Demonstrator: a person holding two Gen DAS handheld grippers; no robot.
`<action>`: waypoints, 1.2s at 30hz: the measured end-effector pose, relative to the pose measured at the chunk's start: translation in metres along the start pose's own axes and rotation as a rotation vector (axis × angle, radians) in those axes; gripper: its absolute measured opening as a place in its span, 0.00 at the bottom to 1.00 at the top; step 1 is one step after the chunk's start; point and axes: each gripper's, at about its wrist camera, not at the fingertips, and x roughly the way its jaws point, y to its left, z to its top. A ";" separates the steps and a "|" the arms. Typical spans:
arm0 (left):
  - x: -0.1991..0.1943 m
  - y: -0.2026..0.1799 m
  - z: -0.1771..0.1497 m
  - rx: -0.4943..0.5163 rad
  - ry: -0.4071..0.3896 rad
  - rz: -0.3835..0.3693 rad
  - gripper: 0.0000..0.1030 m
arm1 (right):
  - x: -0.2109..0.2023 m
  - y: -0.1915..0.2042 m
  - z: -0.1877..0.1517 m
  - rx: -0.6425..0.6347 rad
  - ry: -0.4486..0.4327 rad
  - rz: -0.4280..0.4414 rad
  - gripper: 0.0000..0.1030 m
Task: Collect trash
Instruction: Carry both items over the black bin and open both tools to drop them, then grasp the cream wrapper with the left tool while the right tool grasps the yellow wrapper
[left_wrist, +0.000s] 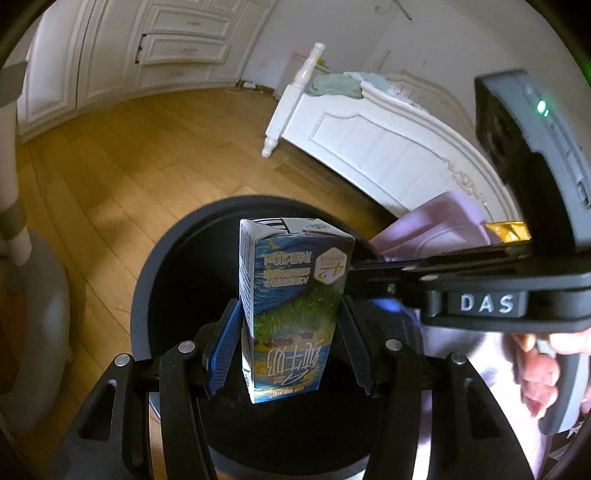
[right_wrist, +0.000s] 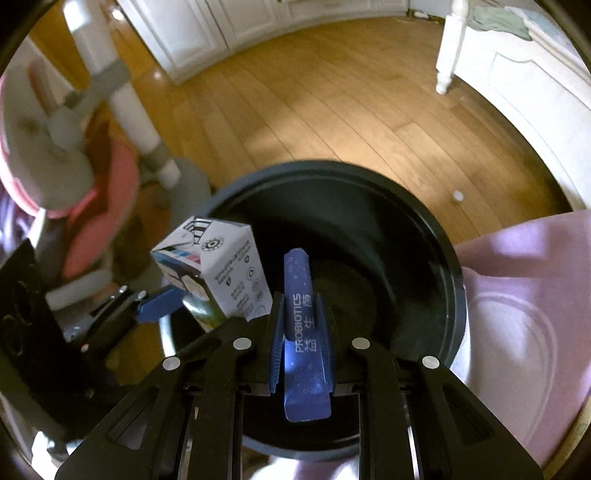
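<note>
- Left wrist view: the left gripper (left_wrist: 290, 332) is clamped on a small milk carton (left_wrist: 291, 295), its blue pads pressing the carton's two sides. The carton stands upside down between the fingers, directly over the open mouth of a dark round bin (left_wrist: 173, 251) that lies just beyond and below the tips.
- The carton's print reads inverted: "200mL" and large Chinese characters, over a blue and green meadow picture.
- To the right of the fingers the right gripper (left_wrist: 360, 264) reaches in sideways, its tip touching or just beside the carton; its body is marked "DAS", and a hand (left_wrist: 535, 373) holds its handle.
- Past the bin lie a wooden floor (left_wrist: 122, 166), a white bed frame (left_wrist: 369, 136) to the right and white cabinets (left_wrist: 147, 48) far ahead.
- Right wrist view: the right gripper (right_wrist: 301, 332) is closed on a flat blue sachet (right_wrist: 303, 332) printed "PROBIOTICS" with Chinese characters, held lengthwise over the bin (right_wrist: 452, 266).
- Just left of its fingers hangs the carton (right_wrist: 218, 273) in the left gripper (right_wrist: 159, 304), over the bin's left rim.
- Pale purple cloth (right_wrist: 524, 295) lies to the right, a blurred pink and grey chair (right_wrist: 85, 192) to the left.
</note>
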 end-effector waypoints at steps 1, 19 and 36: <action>0.005 0.000 0.001 -0.002 0.005 0.003 0.52 | 0.000 0.001 0.002 0.000 -0.002 -0.012 0.18; -0.024 -0.018 -0.007 -0.010 -0.038 0.041 0.88 | -0.071 -0.032 -0.033 0.095 -0.253 0.238 0.63; -0.024 -0.205 -0.004 0.187 -0.004 -0.213 0.88 | -0.224 -0.201 -0.124 -0.063 -0.513 -0.205 0.79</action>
